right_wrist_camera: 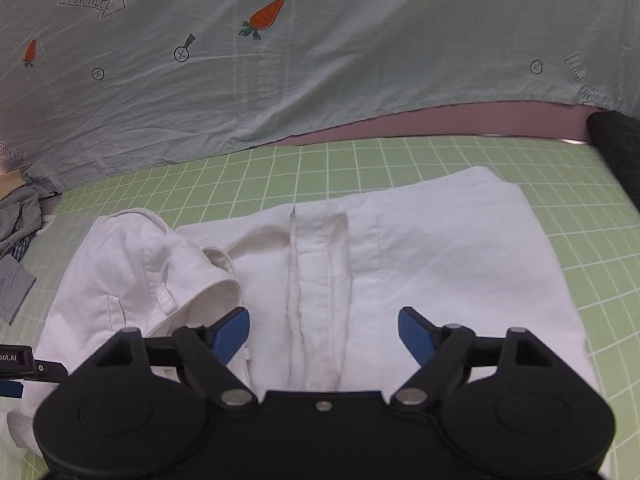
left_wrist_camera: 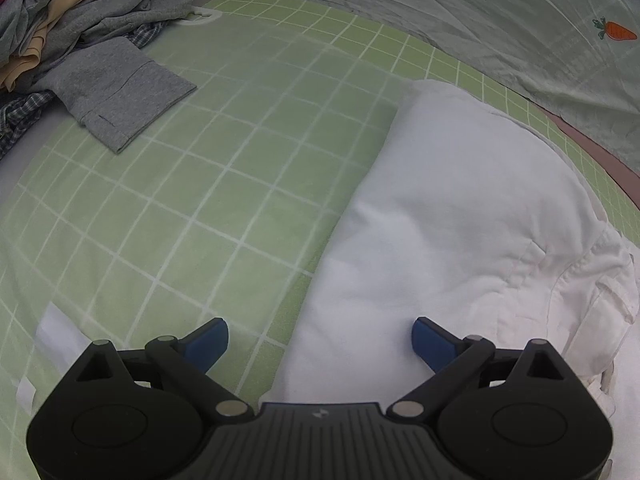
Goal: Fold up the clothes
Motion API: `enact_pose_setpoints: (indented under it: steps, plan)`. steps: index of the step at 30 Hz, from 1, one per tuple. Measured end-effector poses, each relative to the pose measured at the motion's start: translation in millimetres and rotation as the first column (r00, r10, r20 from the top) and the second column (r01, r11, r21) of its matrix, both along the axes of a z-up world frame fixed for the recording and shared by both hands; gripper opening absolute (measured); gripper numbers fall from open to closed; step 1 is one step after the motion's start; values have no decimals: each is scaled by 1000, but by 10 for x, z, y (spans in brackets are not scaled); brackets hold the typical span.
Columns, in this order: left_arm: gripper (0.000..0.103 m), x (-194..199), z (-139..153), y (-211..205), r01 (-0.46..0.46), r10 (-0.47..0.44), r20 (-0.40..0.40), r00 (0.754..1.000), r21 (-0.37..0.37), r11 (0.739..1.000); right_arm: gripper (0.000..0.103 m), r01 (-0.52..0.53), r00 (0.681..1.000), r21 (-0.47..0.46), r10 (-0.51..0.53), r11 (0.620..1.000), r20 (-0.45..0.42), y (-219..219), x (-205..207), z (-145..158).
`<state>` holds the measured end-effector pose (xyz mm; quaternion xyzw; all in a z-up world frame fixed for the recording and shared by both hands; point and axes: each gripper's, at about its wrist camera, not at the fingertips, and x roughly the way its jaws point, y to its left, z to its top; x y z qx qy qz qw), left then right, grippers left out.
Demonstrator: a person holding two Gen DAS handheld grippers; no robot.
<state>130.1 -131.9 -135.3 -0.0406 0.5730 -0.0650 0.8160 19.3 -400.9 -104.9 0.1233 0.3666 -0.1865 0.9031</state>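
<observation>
A white shirt (right_wrist_camera: pixel 420 256) lies partly folded on the green gridded mat (right_wrist_camera: pixel 580 216), its collar (right_wrist_camera: pixel 192 276) at the left and the button placket running toward me. My right gripper (right_wrist_camera: pixel 324 332) hovers open just above the placket, blue pads wide apart, holding nothing. In the left wrist view the same white shirt (left_wrist_camera: pixel 460 220) fills the right half, a smooth folded edge on its left side. My left gripper (left_wrist_camera: pixel 320 340) is open over that edge, one pad over the mat (left_wrist_camera: pixel 180 200), the other over the shirt. The left gripper's body shows at the right wrist view's left edge.
A heap of grey, tan and plaid clothes (left_wrist_camera: pixel 80 28) sits at the mat's far left, with a grey folded piece (left_wrist_camera: pixel 124 96) spilling onto it. A pale green sheet with carrot prints (right_wrist_camera: pixel 280 60) hangs behind. A dark padded object (right_wrist_camera: pixel 616 148) stands at the right edge.
</observation>
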Motion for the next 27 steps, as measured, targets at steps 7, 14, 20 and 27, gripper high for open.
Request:
enact_pose_setpoints:
  steps: [7,14,20,27]
  plan:
    - [95,-4,-47,60,-2,1,-8,1000,-74,997,89,146,987,-42,-148,988,-54,-283,-278,-65]
    - [39,-59,0,65,15,-15,-3,1000,-181,983,89,252,962,-56,-256,966,-95,-455,-607,-142]
    - [18,-237,360,-112,98,-81,95,992,-191,977,89,318,942,-46,-321,947,-97,-507,-864,-118]
    - [15,-609,937,-643,242,-187,244,952,-219,945,89,343,936,-23,-344,939,-77,-582,-1260,-61]
